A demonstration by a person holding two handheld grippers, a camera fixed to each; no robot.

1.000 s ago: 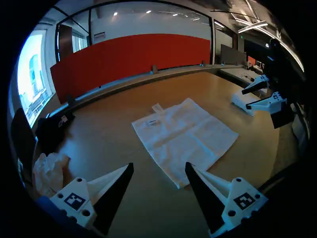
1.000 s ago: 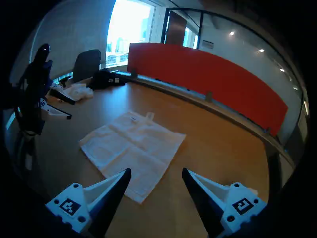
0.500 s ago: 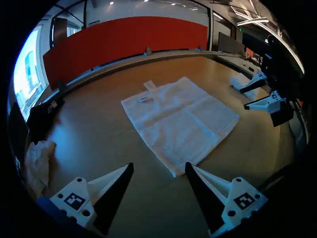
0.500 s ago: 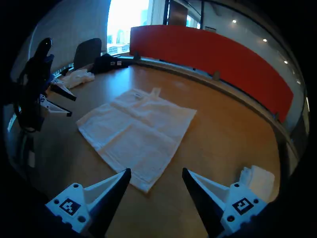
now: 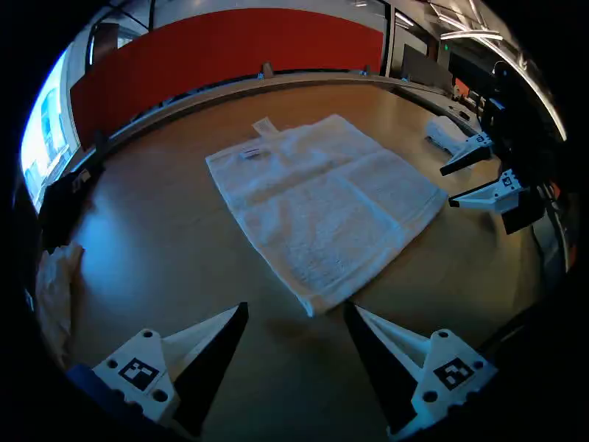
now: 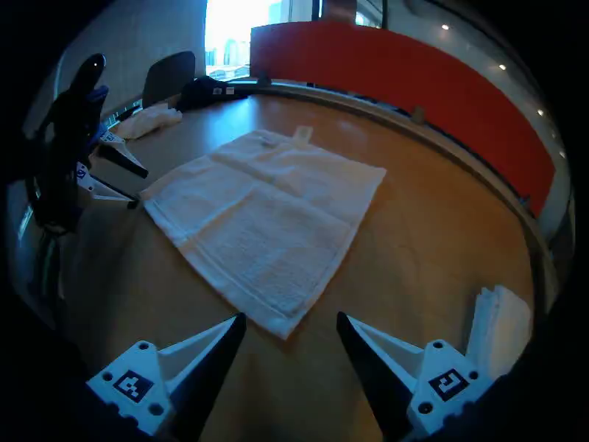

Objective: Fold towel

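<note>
1. White towel (image 5: pixel 324 199) lies flat and unfolded on the wooden counter (image 5: pixel 169 243).
2. Left tongs (image 5: pixel 294 306): apart, empty, just beside towel's near corner.
3. Right tongs (image 6: pixel 290 316): apart, empty, near another corner.

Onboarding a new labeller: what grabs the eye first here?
A white square terry towel lies flat mid wooden table, with the open left claw and right claw each pointing at a near corner. A long red partition runs along the table's far edge.
</note>
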